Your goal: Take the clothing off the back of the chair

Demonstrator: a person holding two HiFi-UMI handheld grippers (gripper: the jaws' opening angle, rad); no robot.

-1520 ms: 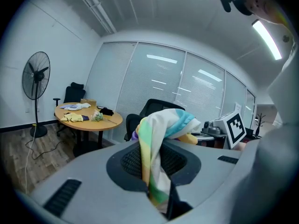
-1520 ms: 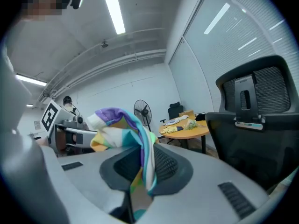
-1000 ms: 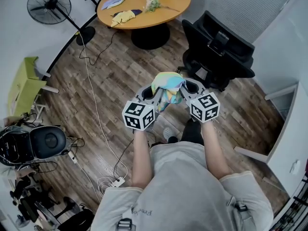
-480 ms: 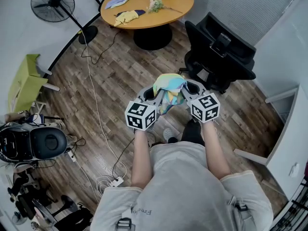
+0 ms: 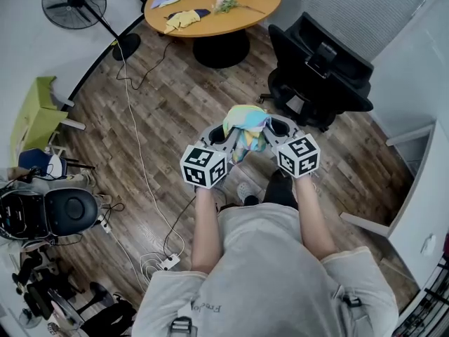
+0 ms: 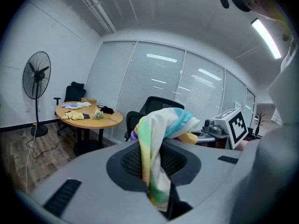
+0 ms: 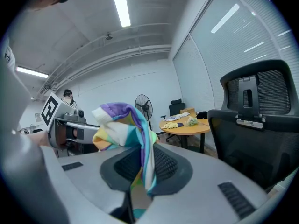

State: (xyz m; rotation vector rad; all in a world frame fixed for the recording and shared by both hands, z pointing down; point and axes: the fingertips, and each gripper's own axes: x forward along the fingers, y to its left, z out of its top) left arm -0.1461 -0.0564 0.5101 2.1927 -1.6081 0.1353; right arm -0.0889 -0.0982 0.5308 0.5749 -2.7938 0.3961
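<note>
Pastel-striped and bunching up between both grippers: keeping the clothing [image 5: 245, 121] aloft in front of the chest, well clear of the black chair [image 5: 319, 69] (its back looking bare, ahead to the right). Changing little against a second ago, only letting the round wooden surface [image 5: 210, 5] slide nearer the head view's top edge while holding the same pinch, so judging the removal as done. Clamping the left gripper [image 5: 223, 135] and right gripper [image 5: 272, 126] narrowly on folds of that cloth, touching nothing else.
</note>
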